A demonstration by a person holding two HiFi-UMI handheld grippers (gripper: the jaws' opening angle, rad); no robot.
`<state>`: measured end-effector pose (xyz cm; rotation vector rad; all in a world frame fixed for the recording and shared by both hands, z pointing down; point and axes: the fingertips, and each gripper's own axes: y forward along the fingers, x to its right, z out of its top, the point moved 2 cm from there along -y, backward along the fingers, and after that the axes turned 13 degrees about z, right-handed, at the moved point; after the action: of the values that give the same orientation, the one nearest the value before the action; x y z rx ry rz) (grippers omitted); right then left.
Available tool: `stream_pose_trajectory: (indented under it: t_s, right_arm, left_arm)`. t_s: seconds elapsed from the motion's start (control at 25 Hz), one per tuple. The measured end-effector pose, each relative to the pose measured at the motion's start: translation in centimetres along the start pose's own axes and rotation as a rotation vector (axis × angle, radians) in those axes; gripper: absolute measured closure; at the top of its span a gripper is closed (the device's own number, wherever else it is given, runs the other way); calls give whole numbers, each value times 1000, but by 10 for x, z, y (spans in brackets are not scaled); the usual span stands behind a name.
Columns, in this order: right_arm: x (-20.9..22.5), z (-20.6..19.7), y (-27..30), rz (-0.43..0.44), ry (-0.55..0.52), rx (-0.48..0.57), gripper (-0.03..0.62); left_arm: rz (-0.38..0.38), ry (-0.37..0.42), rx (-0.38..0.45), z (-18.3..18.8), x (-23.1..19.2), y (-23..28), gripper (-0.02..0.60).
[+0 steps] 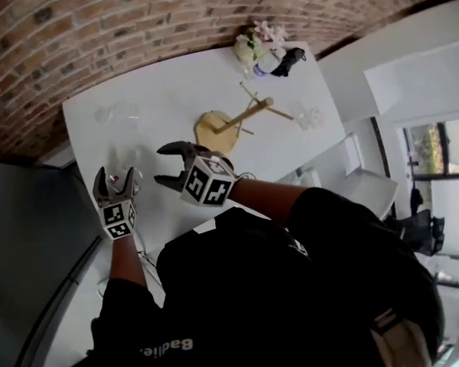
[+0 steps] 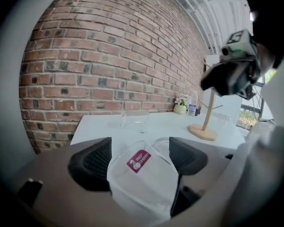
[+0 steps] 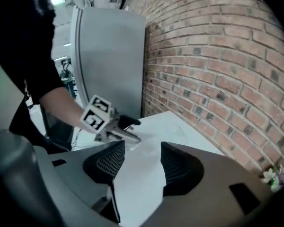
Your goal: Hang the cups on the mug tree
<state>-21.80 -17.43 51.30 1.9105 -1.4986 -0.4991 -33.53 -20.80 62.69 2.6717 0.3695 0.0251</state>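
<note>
In the left gripper view a clear glass cup [image 2: 142, 178] with a red sticker sits tilted between the pads of my left gripper [image 2: 139, 152]. The jaws stand wide around it and I see no squeeze on it. In the head view the left gripper [image 1: 115, 178] is at the table's near left. My right gripper [image 1: 162, 164] hovers beside it, open and empty, with only white tabletop between its pads [image 3: 173, 167]. The wooden mug tree [image 1: 233, 121] stands mid-table with bare pegs. More clear cups stand far left [image 1: 118, 113] and right of the tree [image 1: 310, 117].
A white table [image 1: 176, 90] runs along a brick wall [image 1: 99, 21]. A flower pot [image 1: 254, 43] and a bottle [image 1: 271, 60] stand at the far end. A grey cabinet [image 3: 111, 60] rises beyond the near end. The person's dark torso [image 1: 291, 281] fills the lower head view.
</note>
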Motion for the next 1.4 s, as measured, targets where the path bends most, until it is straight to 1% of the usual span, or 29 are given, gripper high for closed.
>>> stream_pose_trajectory:
  t_s: [0.04,0.08,0.16,0.24,0.32,0.4,0.48,0.52,0.56,0.64,0.72,0.76,0.8,0.88,0.96,1.04,1.12,1.24,1.32,1.4]
  right_arm:
    - [-19,-16,-15,18,-8,-5,336]
    - [-34,-33,-30,17,-4,-10,336]
    - [-55,-75,-62,-25,41,-12,336]
    - [-64,-127,-98,-93,124,-7,339]
    - [-56,-189,-137,-203,258,3,342]
    - [-38,-256,-178,-335,445,18,350]
    - [-22,-313,-210,-426,612,42,370]
    - [-16,-334,-223,-447,660,53,379]
    - [-11,-350,-237,-455,681,61,385]
    - [-6,-362,-255,-435,661,74,385]
    - [-11,-356,-258,-386,588,76,384]
    - [-16,-346,-253,-349,537,76,384]
    - [-23,-333,-240,-298,486,81,384]
    - [-44,-298,-201,-150,407,111,384]
    - [-62,-254,-161,5,355,140,384]
    - [-69,-213,-129,115,327,159,382]
    - [-61,-170,-98,198,358,179,382]
    - [-37,-104,-44,303,451,216,379]
    - [-23,-67,1,369,498,188,356]
    - [-10,-39,51,413,557,132,319]
  left_arm:
    - [7,2,-10,-2,-1,-1,215]
    - [11,5,-16,-3,-3,-1,215]
    - [21,0,-27,-3,-7,1,213]
    - [61,-38,-48,-4,-11,-5,213]
    - [110,-82,-64,-5,-13,-8,213]
    - [156,-119,-75,-3,-14,-12,213]
    - [206,-150,-85,-4,-22,-25,213]
    - [229,-162,-89,-4,-22,-28,213]
    - [244,-173,-93,-4,-19,-28,213]
    - [251,-189,-106,-2,-4,-19,213]
    - [221,-198,-117,0,14,-4,213]
    - [204,-204,-119,0,24,3,213]
    - [204,-210,-118,0,29,4,213]
    - [251,-227,-108,1,28,-10,213]
    - [284,-264,-98,0,27,-31,213]
    - [297,-311,-88,-3,32,-48,213]
    - [299,-386,-74,-6,34,-60,213]
    - [267,-542,-49,-9,31,-67,213]
    - [205,-623,-52,-12,27,-63,213]
    - [119,-663,-78,-14,19,-54,213]
